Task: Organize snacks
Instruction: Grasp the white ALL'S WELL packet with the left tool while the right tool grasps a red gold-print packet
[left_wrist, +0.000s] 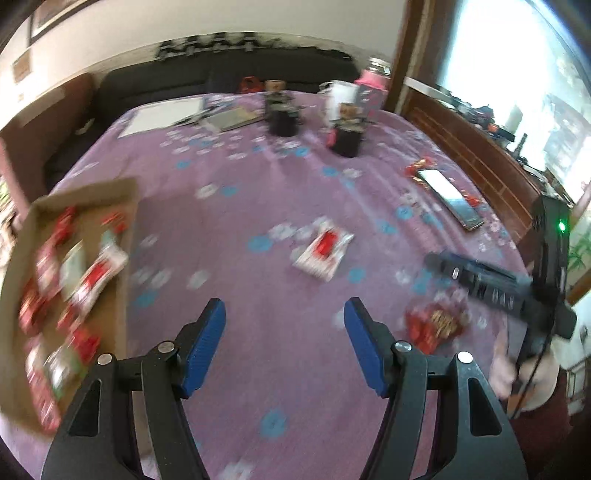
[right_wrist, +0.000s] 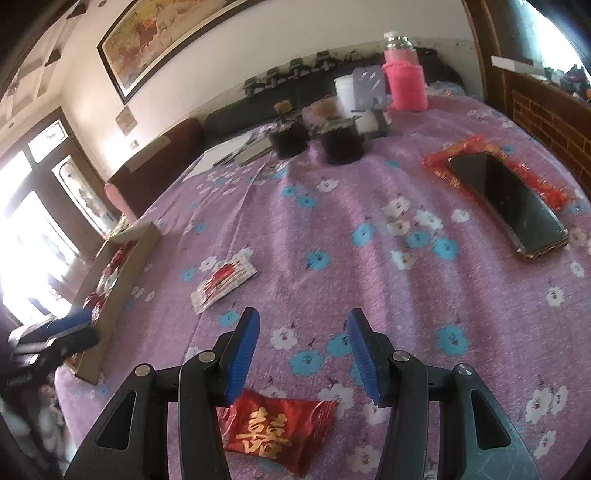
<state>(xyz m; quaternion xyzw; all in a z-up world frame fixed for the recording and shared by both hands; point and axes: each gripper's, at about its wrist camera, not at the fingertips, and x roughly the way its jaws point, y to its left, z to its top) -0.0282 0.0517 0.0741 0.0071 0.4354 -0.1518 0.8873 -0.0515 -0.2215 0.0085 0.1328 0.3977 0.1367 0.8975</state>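
Cardboard box (left_wrist: 125, 236) at the table's left edge is the landmark; it already holds a jumble of red-and-white snack packets. Right of the box, mid-cloth, lies one white-and-red packet (left_wrist: 322, 252); further right again, near the table's front edge, a red foil packet (right_wrist: 279, 428) with a gold character. Right hand-held gripper (right_wrist: 303, 354) hangs just over that red packet, jaws parted, nothing between the pads; the packet sits below and slightly behind the fingertips. Left hand-held gripper (left_wrist: 284, 345) is also released and empty, beside the box over bare purple cloth (right_wrist: 369, 258). Step in hand, as I judge it: pick the red packet. Best done by lowering so the pads straddle the crinkled body, not the flat sealed end, then closing gently, since foil slips. Left view is smeared, so the box's contents cannot be counted. Another red wrapper, far right of the box, is mostly hidden under a phone (right_wrist: 509, 199).
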